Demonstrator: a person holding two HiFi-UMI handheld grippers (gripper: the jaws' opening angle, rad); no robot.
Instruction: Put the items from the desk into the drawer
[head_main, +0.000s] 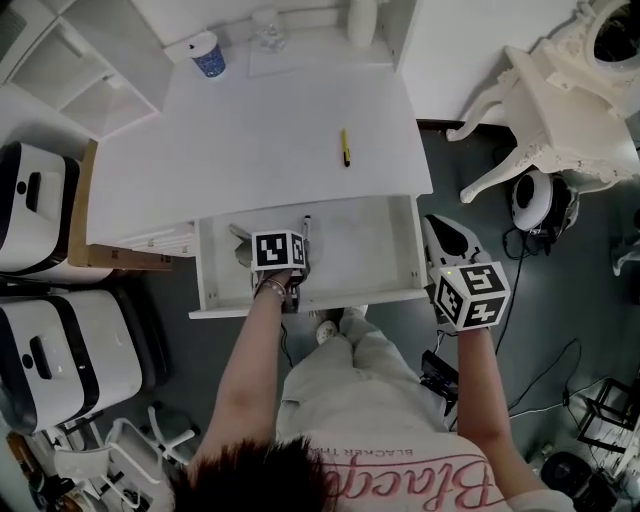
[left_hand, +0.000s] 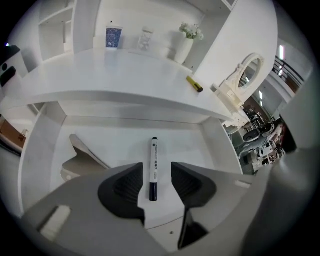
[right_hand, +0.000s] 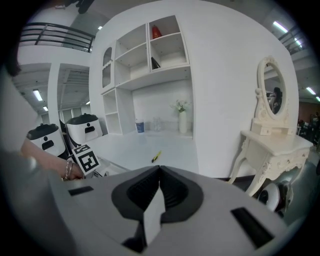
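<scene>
One black-and-white marker pen (left_hand: 154, 167) lies flat on the floor of the open white drawer (head_main: 300, 303). It sits directly below the left gripper (left_hand: 155, 176), in line with the gap between the jaws. Those jaws stand spread apart, and neither pad touches the pen. To the left of this gripper, also in the drawer, is a pale flat object (left_hand: 82, 155) that I cannot identify.

The right gripper (right_hand: 159, 175) is held outside the drawer, off its right end, with its jaws pressed together and nothing between them. Ahead of it and slightly to its left, a slim yellow pen (head_main: 345, 146) rests on the white desk top (head_main: 250, 130). Further on, a blue patterned cup (head_main: 208, 53) stands at the back of the desk.

The step in hand looks like the drop-off of the marker, which appears delivered. The yellow pen is likely the next item. Either gripper would need to travel up over the desk edge, open its jaws across the pen's narrow body, and close low enough to catch it where it lies flat.
</scene>
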